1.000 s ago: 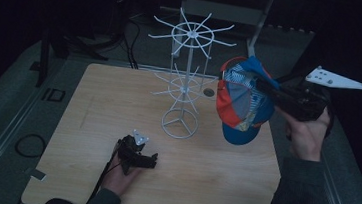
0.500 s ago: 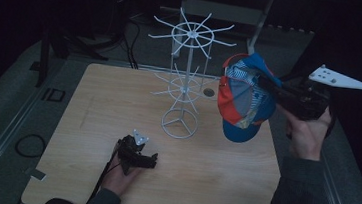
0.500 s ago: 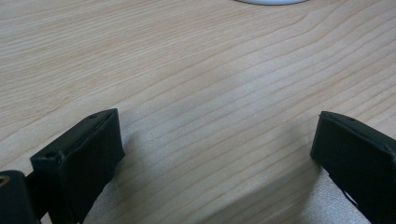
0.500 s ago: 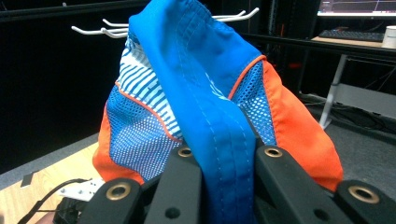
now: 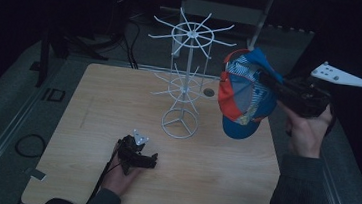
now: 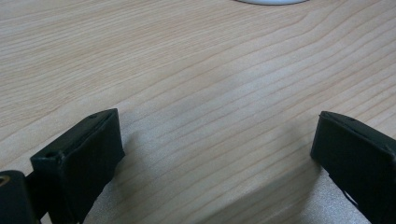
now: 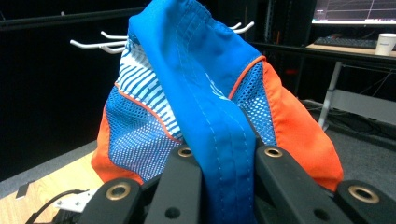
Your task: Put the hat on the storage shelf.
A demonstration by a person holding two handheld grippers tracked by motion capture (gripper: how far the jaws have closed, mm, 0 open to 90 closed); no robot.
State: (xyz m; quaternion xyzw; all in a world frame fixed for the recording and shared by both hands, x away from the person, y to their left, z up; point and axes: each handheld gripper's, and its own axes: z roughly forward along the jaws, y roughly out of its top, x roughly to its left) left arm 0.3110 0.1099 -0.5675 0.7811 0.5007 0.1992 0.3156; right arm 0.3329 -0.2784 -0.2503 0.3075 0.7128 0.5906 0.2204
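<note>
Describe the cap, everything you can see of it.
The cap is blue and orange, with striped blue-and-white panels and mesh sections edged in orange piping. It looks like soft fabric, crumpled rather than holding its shape. It hangs in the air above the table's right side, beside the white wire rack, apart from it. The right gripper holds it, jaws shut on a stitched blue fold.

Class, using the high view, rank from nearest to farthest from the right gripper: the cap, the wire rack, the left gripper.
1. cap: clamped in the right gripper.
2. wire rack: table middle, to its left.
3. left gripper: low on the table's near-left.
</note>
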